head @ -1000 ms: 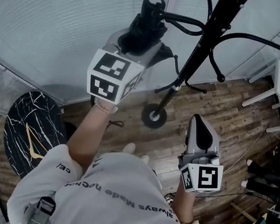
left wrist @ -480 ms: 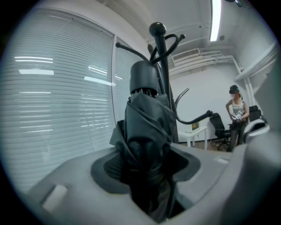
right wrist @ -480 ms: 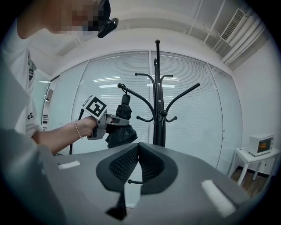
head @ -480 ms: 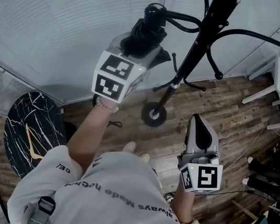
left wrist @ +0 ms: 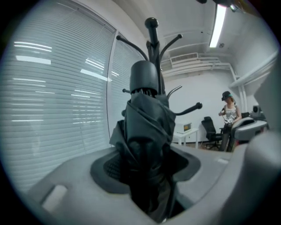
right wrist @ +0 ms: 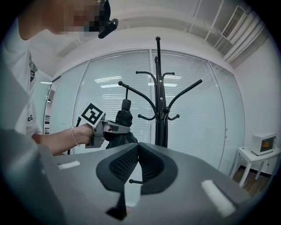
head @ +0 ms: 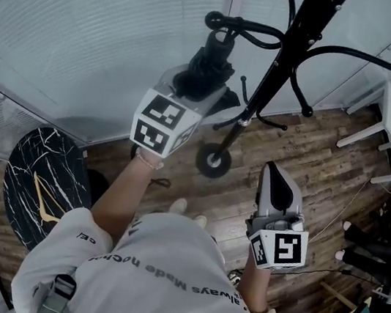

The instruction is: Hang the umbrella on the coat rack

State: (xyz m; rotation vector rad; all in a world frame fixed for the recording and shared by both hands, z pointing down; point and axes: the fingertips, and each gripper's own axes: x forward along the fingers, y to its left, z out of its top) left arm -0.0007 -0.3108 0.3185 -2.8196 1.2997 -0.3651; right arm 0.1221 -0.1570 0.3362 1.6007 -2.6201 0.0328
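Left gripper (head: 196,89) clamped on folded umbrella (head: 211,62), right gripper (head: 274,171) closed, empty — released before catching a hook (head: 245,28) on the coat rack (head: 287,52), it would likely fall.

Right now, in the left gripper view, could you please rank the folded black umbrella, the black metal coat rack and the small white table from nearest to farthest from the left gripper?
1. Folded black umbrella: clamped in the left gripper's tongs.
2. Black metal coat rack: directly behind the umbrella, centre.
3. Small white table: far back, right of centre.
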